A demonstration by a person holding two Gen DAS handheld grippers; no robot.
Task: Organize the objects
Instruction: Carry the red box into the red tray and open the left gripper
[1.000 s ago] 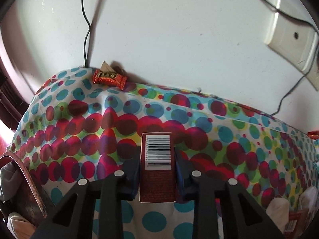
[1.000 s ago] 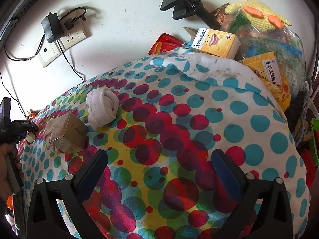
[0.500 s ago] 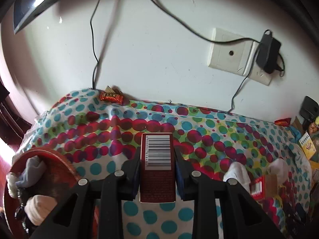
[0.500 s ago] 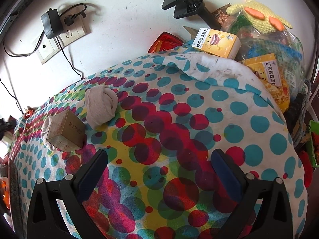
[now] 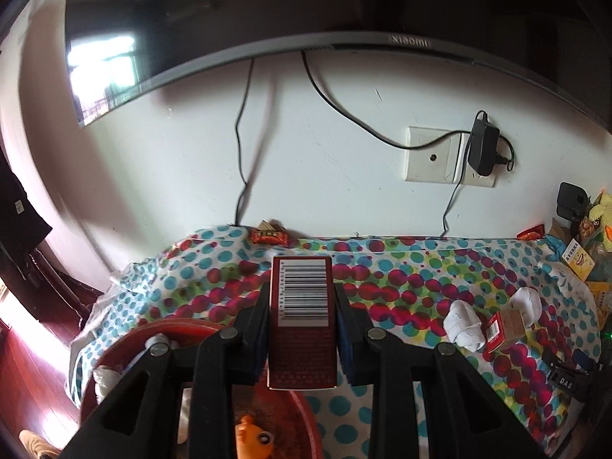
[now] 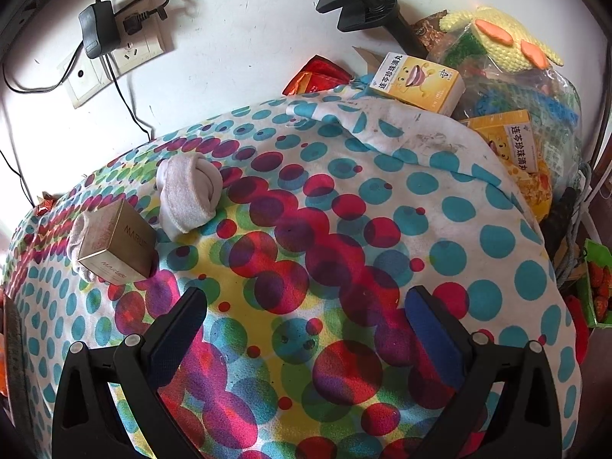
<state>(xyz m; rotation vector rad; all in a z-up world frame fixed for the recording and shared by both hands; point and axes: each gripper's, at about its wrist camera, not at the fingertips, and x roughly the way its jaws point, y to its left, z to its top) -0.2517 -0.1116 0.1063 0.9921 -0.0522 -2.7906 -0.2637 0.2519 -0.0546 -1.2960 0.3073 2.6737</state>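
Note:
My left gripper is shut on a dark red box with a barcode, held above a round red basket that holds rolled socks and an orange toy. On the spotted cloth to the right lie two rolled white socks and a gold box. In the right wrist view my right gripper stands open over the cloth, with nothing between its fingers. The gold box and a rolled sock lie beyond its left finger.
A monitor hangs above the wall socket with a black charger. A red snack packet lies at the cloth's back edge. Yellow medicine boxes, a black clamp and a knitted toy crowd the back right.
My left gripper has risen and pulled back with the red box; the basket has come under it and the monitor into view. The right gripper has stayed put, still open.

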